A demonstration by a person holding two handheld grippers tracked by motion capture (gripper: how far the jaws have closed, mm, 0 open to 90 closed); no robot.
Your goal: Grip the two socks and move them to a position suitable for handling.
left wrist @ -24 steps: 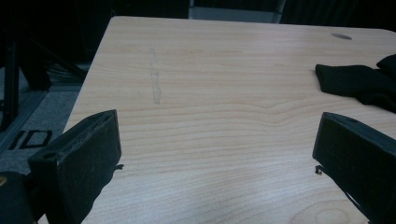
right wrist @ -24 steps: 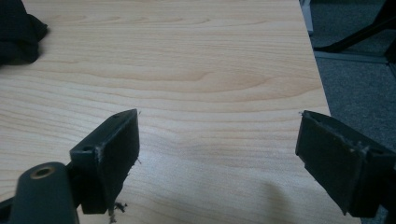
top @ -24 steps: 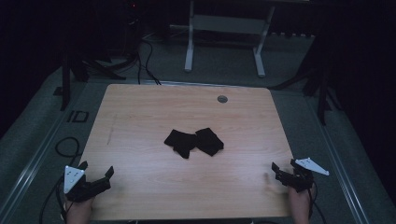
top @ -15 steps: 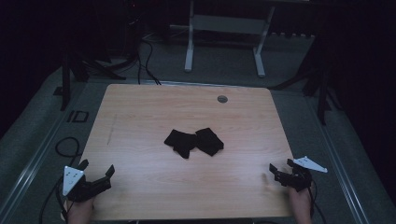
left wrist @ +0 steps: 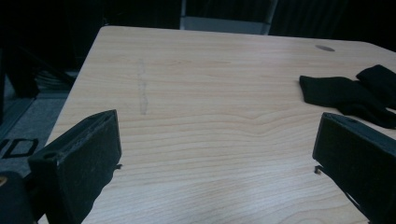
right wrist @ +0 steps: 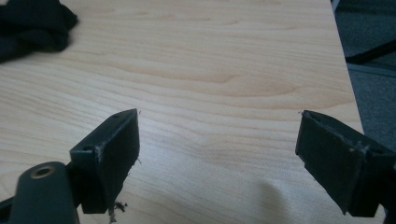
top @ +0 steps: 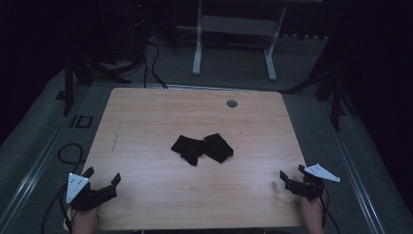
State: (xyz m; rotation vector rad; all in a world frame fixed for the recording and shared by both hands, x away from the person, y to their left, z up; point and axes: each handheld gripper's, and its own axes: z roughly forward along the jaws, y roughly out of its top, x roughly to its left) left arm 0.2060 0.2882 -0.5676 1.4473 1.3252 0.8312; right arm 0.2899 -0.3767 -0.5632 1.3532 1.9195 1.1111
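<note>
Both grippers sit at the near corners of the table [top: 146, 117], left gripper [top: 101, 184] and right gripper [top: 290, 176], jaws spread wide and holding nothing. Two black cloths [top: 201, 147] lie mid-table, well apart from either (roughly equidistant, forward and inward of each). They overlap side by side, long axis running left to right, looking soft, limp and slightly rumpled
</note>
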